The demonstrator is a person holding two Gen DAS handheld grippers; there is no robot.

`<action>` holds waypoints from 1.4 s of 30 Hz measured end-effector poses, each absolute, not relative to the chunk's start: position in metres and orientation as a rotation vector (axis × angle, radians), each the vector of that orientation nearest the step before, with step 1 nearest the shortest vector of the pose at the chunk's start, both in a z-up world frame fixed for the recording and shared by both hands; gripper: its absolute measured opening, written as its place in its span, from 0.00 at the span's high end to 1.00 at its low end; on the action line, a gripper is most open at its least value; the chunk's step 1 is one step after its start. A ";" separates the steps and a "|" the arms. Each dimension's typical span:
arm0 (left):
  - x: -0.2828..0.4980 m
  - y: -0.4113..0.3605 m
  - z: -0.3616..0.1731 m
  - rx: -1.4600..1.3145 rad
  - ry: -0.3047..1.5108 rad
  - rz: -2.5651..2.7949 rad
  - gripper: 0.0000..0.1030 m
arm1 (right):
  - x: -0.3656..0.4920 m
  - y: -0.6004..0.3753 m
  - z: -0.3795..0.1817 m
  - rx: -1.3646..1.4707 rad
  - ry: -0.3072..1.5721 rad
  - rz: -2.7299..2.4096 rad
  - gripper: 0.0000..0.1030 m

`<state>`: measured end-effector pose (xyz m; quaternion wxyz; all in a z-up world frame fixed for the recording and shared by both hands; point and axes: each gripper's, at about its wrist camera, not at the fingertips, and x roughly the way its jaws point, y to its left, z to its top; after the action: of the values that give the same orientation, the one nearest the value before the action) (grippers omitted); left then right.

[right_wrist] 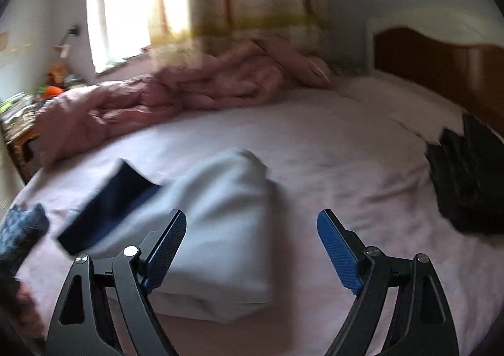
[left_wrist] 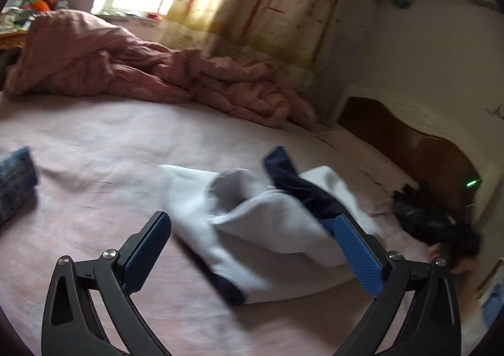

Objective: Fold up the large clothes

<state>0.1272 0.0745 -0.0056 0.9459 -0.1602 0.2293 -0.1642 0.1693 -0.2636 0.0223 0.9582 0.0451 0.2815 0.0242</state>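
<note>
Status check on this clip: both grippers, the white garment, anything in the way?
Left hand-held gripper open, right hand-held gripper open, both empty. White-and-navy garment bunched on bed sheet. Black clothing off to the side, not blocking.

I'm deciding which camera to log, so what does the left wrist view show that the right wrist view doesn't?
Only the left wrist view shows the left gripper, open, a small green light by the headboard, and the white garment's raised, bunched folds with a navy band on top.

Only the right wrist view shows the right gripper, open, and the garment lying flatter.

Both show the pink bed sheet, crumpled pink quilt, curtain, wooden headboard, a black item and a blue patterned item.
</note>
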 end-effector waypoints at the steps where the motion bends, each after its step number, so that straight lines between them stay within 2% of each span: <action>1: 0.135 0.070 -0.006 -0.351 0.494 -0.357 0.00 | 0.173 -0.272 0.017 0.104 0.592 0.052 0.17; 6: 0.195 0.049 -0.028 -0.579 0.710 -0.492 0.00 | 0.191 -0.299 -0.023 0.224 0.708 0.151 0.38; 8: 0.216 0.046 -0.038 -0.660 0.779 -0.467 0.00 | 0.195 -0.306 -0.035 0.322 0.721 0.213 0.41; 13: 0.236 0.027 -0.032 -0.594 0.787 -0.420 0.00 | 0.203 -0.310 -0.048 0.468 0.767 0.400 0.57; 20: 0.260 0.006 -0.024 -0.371 0.844 -0.373 0.02 | 0.190 -0.266 -0.033 0.231 0.690 0.383 0.57; 21: 0.261 0.005 -0.024 -0.344 0.829 -0.356 0.09 | 0.187 -0.259 -0.030 0.199 0.672 0.382 0.57; 23: 0.256 0.010 -0.021 -0.277 0.759 -0.255 0.63 | 0.181 -0.249 -0.025 0.142 0.646 0.384 0.57; 25: 0.245 0.027 -0.014 -0.356 0.678 -0.273 0.75 | 0.176 -0.238 -0.023 0.080 0.631 0.390 0.57; 26: 0.234 0.037 -0.009 -0.419 0.624 -0.288 0.76 | 0.174 -0.236 -0.021 0.063 0.626 0.391 0.57; 30: 0.201 0.067 -0.001 -0.461 0.543 -0.228 0.76 | 0.164 -0.232 -0.019 0.073 0.612 0.453 0.51; 31: 0.202 0.068 -0.006 -0.452 0.574 -0.212 0.74 | 0.162 -0.230 -0.018 0.072 0.610 0.460 0.47; 33: 0.208 0.071 -0.024 -0.400 0.663 -0.167 0.70 | 0.157 -0.221 -0.019 0.027 0.617 0.456 0.30; 34: 0.207 0.073 -0.032 -0.385 0.671 -0.169 0.62 | 0.153 -0.215 -0.021 -0.016 0.615 0.429 0.29; 35: 0.204 0.075 -0.037 -0.378 0.652 -0.164 0.50 | 0.153 -0.211 -0.022 -0.042 0.611 0.406 0.29; 37: 0.197 0.081 -0.040 -0.384 0.614 -0.143 0.36 | 0.153 -0.207 -0.027 -0.075 0.616 0.362 0.29; 42: 0.203 0.089 -0.050 -0.478 0.616 -0.178 0.35 | 0.156 -0.221 -0.028 0.010 0.648 0.358 0.29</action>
<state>0.2029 0.0890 -0.0498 0.9211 -0.2327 0.2999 -0.0865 0.1560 -0.2211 -0.0278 0.9322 0.0049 0.3167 0.1749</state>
